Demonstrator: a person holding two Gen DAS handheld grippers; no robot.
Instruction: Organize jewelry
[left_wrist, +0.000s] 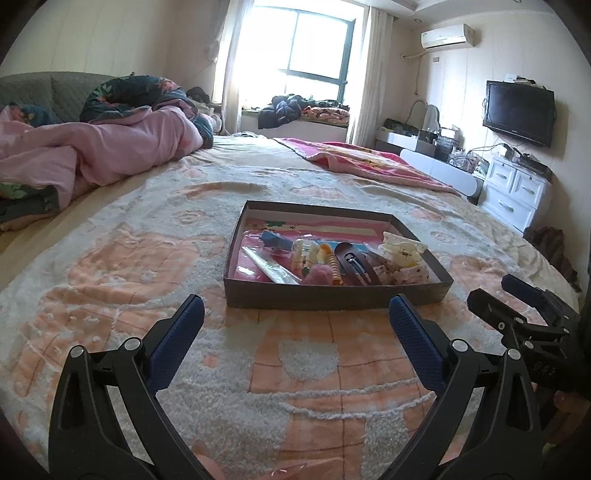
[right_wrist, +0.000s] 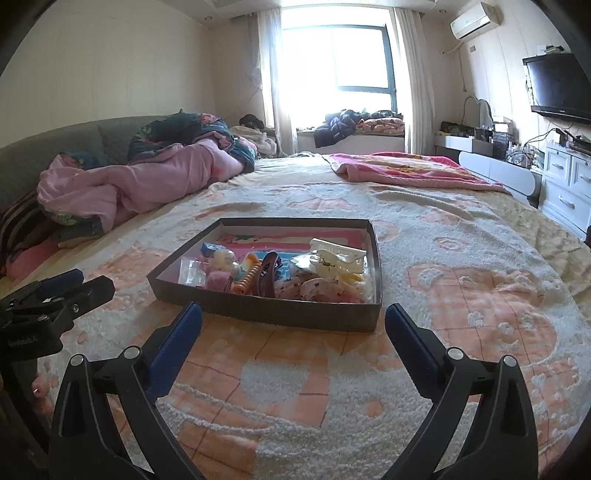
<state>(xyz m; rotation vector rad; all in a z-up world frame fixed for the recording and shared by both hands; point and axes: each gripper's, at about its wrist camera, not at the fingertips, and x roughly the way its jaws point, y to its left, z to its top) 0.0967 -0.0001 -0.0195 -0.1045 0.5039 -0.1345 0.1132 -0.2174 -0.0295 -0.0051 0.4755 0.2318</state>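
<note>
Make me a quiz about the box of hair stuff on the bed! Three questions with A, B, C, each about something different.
1. Where does the box sit?
A. on the bed blanket
B. on the white dresser
C. on the window sill

2. What colour is the big claw clip in the box?
A. green
B. cream white
C. black

3. How do the left gripper and the right gripper stand?
A. both open, holding nothing
B. both shut on a clip
C. one inside the box

Answers: 1 A, the patterned blanket lies under the box. 2 B, it looks pale cream. 3 A, the fingers are spread wide with only blanket between them.
</note>
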